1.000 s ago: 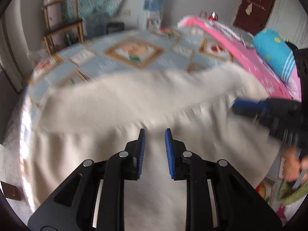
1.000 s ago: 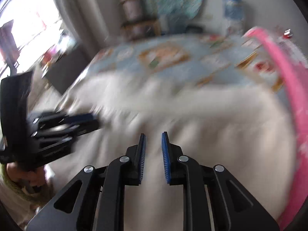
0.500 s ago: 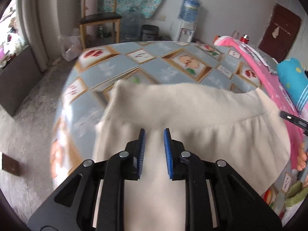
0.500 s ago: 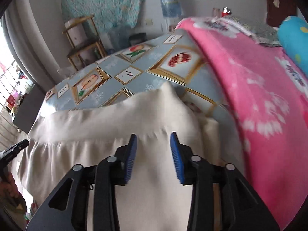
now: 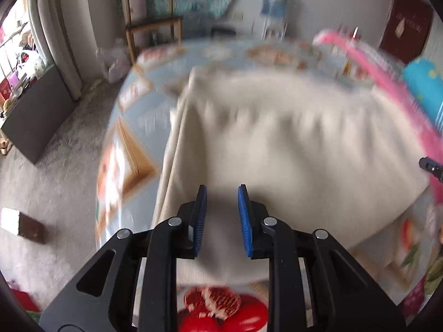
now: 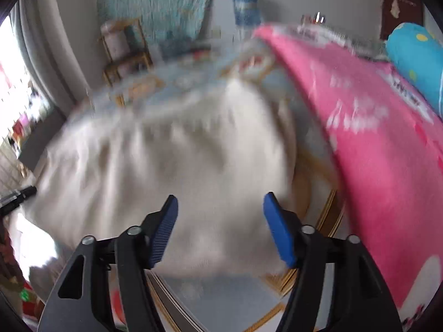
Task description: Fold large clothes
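A large cream garment (image 5: 290,144) lies spread on a bed with a blue patterned sheet (image 5: 133,127). My left gripper (image 5: 222,191) hangs over the garment's near left part. Its jaws are narrowly apart and opening, with cloth below them and nothing pinched. In the right wrist view the same garment (image 6: 166,160) is blurred. My right gripper (image 6: 220,197) hovers over its near right corner, jaws opening wide and holding nothing. Each view catches the other gripper's tip at its edge: the right gripper (image 5: 432,166) and the left gripper (image 6: 16,196).
A pink blanket (image 6: 373,138) and a blue pillow (image 6: 415,61) lie along the bed's right side. A wooden chair (image 5: 152,30) and a water dispenser (image 5: 274,8) stand by the far wall. A dark cabinet (image 5: 33,116) stands left of the grey floor (image 5: 55,193).
Both grippers have drawn apart, the left toward the garment's left side and the right toward its right side. The right jaws have spread from nearly shut to wide.
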